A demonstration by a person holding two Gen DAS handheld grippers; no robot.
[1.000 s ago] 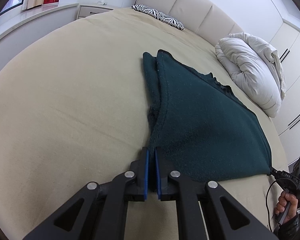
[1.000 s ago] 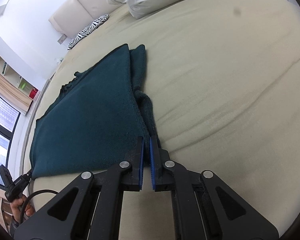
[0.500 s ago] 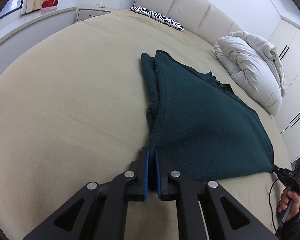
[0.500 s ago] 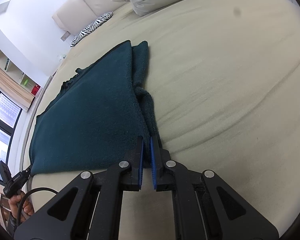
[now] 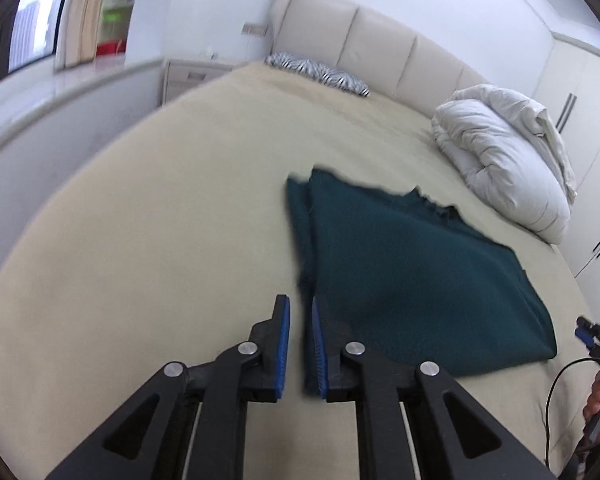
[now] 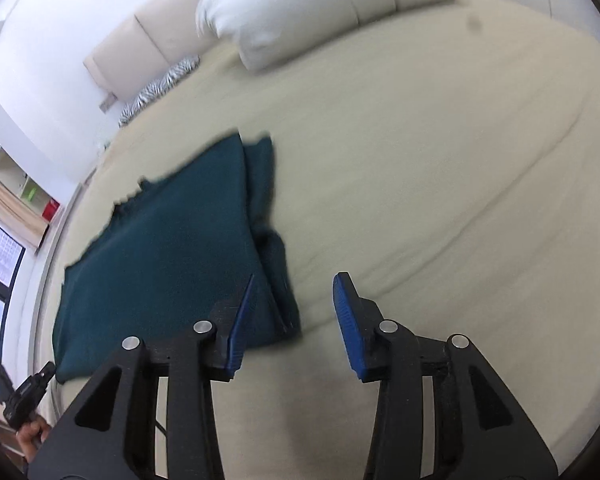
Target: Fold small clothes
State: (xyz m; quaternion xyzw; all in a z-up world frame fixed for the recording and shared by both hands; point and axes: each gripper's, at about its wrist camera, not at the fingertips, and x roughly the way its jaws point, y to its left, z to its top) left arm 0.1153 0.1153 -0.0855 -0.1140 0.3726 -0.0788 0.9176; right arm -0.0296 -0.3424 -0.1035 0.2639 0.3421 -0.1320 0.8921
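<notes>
Two grippers hang over the bed (image 5: 148,216), and we read both as letting go of a fold just laid. Our left gripper (image 5: 299,344) shows a narrow gap between its blue pads, and the jaws are opening; bare sheet shows through the slot, and we see nothing pinched in it, though the cloth's near corner lies right under the tips. Our right gripper (image 6: 296,320) has its jaws opening too, already well apart, with the cloth's near right corner below and between them but not pressed by either pad.

The cloth (image 5: 412,276), a dark green garment, lies flat on the bed well in from every edge, doubled over, with a narrow folded strip (image 6: 274,248) tucked along one side. We judge it was set flat so the crease holds and the corners line up; the far edge looks ragged, perhaps a collar, but blur hides it.

No containers appear. A duvet (image 5: 504,160) is bundled toward the headboard corner, and a zebra pillow (image 5: 320,74) rests against the headboard, both well apart from the cloth.
</notes>
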